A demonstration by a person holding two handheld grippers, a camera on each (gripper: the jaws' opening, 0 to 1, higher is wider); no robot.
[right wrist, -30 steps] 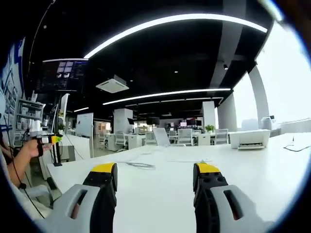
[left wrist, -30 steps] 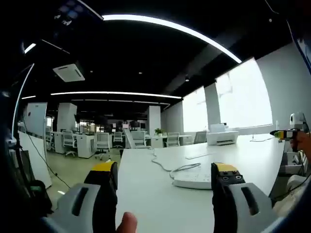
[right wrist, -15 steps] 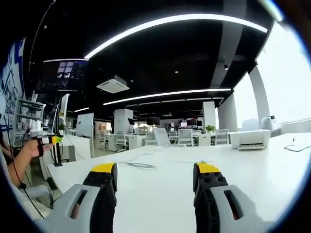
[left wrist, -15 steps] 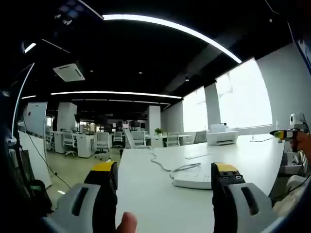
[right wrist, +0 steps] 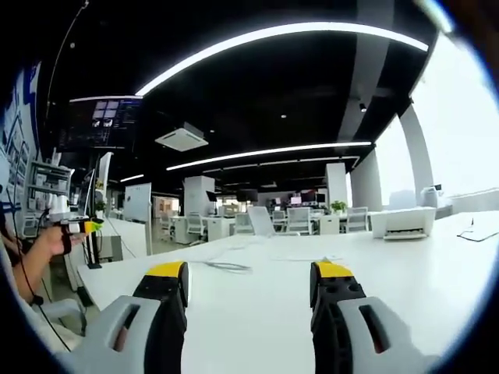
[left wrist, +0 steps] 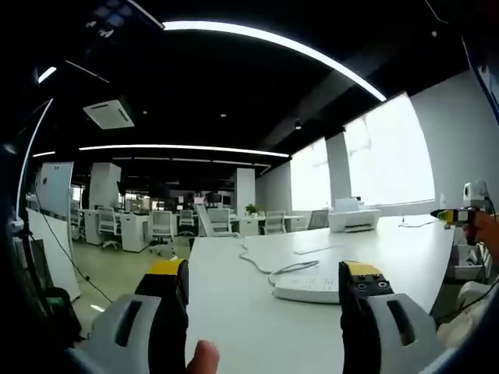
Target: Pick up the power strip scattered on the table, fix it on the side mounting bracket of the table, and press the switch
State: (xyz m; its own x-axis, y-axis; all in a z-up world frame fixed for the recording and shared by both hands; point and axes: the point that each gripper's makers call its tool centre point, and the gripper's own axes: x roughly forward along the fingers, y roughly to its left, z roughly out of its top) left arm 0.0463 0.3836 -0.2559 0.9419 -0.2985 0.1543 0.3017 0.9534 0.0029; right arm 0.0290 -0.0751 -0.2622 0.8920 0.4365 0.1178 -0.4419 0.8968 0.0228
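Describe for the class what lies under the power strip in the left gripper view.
The power strip lies flat on the white table, its cable trailing away across the surface. The tabletop directly beneath the strip is covered.

- The left gripper (left wrist: 265, 282) rises from the bottom of its own view, yellow-tipped jaws spread wide with nothing between them.
- A fingertip (left wrist: 204, 359) shows at bottom centre.
- The right gripper (right wrist: 249, 282) is likewise gaping and empty.
- Each gripper appears small at the other view's edge, held in a hand (right wrist: 48, 240).
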